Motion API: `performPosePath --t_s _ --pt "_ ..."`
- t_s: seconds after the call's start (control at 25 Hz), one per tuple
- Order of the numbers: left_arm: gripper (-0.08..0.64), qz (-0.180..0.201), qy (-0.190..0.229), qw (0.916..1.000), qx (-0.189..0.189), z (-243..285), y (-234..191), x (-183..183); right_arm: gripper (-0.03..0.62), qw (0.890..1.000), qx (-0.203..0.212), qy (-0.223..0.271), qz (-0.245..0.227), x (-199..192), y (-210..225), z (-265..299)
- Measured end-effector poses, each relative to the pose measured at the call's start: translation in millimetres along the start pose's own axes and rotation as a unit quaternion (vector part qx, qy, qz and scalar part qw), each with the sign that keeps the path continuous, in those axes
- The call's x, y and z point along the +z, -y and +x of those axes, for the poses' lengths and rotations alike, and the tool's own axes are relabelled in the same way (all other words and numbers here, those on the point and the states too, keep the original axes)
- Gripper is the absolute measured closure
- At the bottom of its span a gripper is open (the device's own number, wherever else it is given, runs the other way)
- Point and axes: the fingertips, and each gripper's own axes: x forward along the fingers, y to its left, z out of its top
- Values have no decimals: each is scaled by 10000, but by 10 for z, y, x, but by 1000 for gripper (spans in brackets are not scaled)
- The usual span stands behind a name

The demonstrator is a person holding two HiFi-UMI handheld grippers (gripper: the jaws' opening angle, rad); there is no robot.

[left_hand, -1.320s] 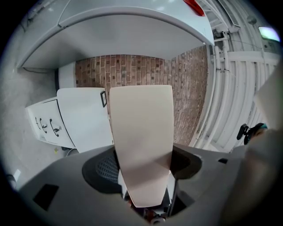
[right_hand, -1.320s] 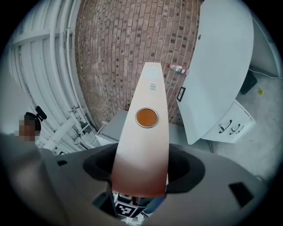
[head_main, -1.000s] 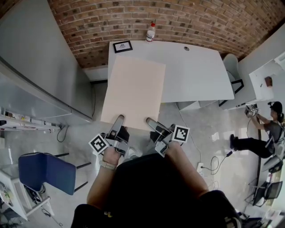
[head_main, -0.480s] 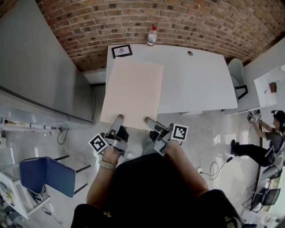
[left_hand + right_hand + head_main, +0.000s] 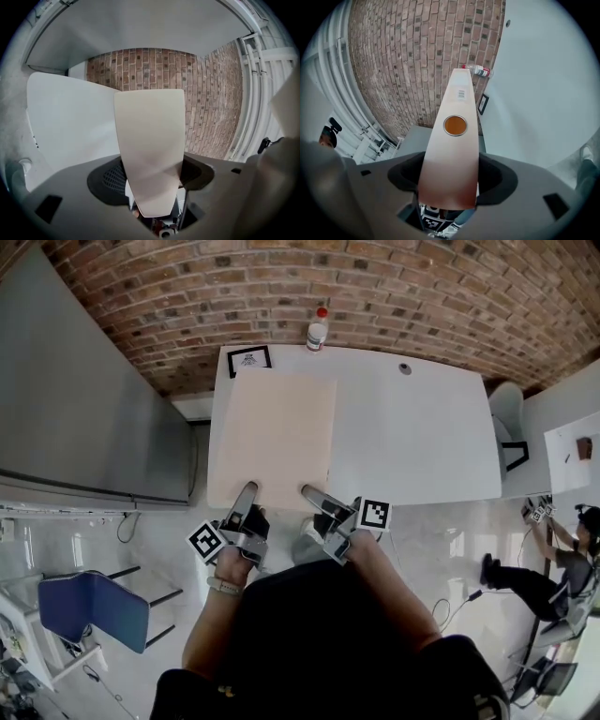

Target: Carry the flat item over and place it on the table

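Beige board (image 5: pixel 272 437): we hold near edge, left gripper (image 5: pixel 247 491) and right gripper (image 5: pixel 309 493) both clamped on it, above white table (image 5: pixel 422 437).

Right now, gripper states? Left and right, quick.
Left gripper: closed on the near edge of the flat board.
Right gripper: closed on the same board's near edge.

nothing legible: the barcode label (image 5: pixel 461 94) on the board (image 5: pixel 452 154) is too small.
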Motion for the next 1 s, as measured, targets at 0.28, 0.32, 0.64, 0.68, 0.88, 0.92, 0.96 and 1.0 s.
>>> performPosePath --t_s 0.28,0.32,0.64,0.68,0.88,0.92,0.96,1.0 --pt "256 -146 312 9991 251 455 -253 -71 265 9990 -203 -374 109 500 370 -19" --pt "256 -164 347 9988 299 502 -297 -80 265 9987 -222 -432 156 549 424 -17" --pt "256 -327 505 9953 765 720 -639 -79 264 9941 -546 -641 678 731 816 -3" --pt "256 -360 506 9948 810 735 -676 -76 264 9934 -529 -629 795 737 829 16" --pt "256 -593 390 9923 1015 808 -878 -15 262 9904 -701 -630 1013 783 984 115" --pt "256 -631 358 9917 1063 819 -923 11 262 9895 -765 -626 1050 788 1022 141" --pt "256 -658 322 9911 1111 828 -965 37 261 9887 -831 -614 1090 789 1059 165" --pt "256 -685 285 9905 1158 836 -1005 64 261 9879 -890 -596 1121 789 1097 187"
